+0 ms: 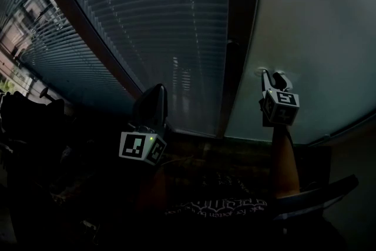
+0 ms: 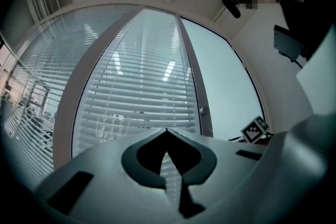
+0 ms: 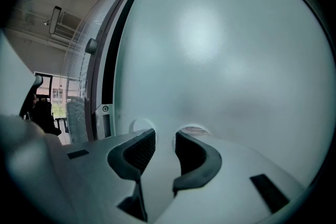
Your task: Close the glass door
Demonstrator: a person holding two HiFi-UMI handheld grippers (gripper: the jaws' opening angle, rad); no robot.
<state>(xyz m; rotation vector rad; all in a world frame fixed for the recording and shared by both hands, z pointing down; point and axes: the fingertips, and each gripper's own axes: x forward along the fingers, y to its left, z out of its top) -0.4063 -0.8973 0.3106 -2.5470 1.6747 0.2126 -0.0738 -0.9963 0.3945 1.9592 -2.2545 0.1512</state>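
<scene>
The frosted glass door [image 1: 311, 26] fills the right of the head view and most of the right gripper view [image 3: 220, 50]. My right gripper [image 1: 275, 78] is up against it with its jaws apart [image 3: 164, 136]. Its fingertips lie beside two round fittings [image 3: 195, 128] on the glass, and I see only pale door surface between them. A dark strip [image 3: 108, 71] runs along the door's left edge, next to the frame [image 1: 235, 38]. My left gripper [image 1: 154, 98] is shut and holds nothing [image 2: 167, 132]. It points up at the slatted blinds [image 2: 142, 86].
Glass panels with horizontal blinds [image 1: 158, 26] stand left of the door frame. A small metal plate with a screw [image 3: 105, 109] sits low on the door edge. The right gripper's marker cube [image 2: 255, 129] shows in the left gripper view. Dark furniture [image 1: 35, 126] lies at lower left.
</scene>
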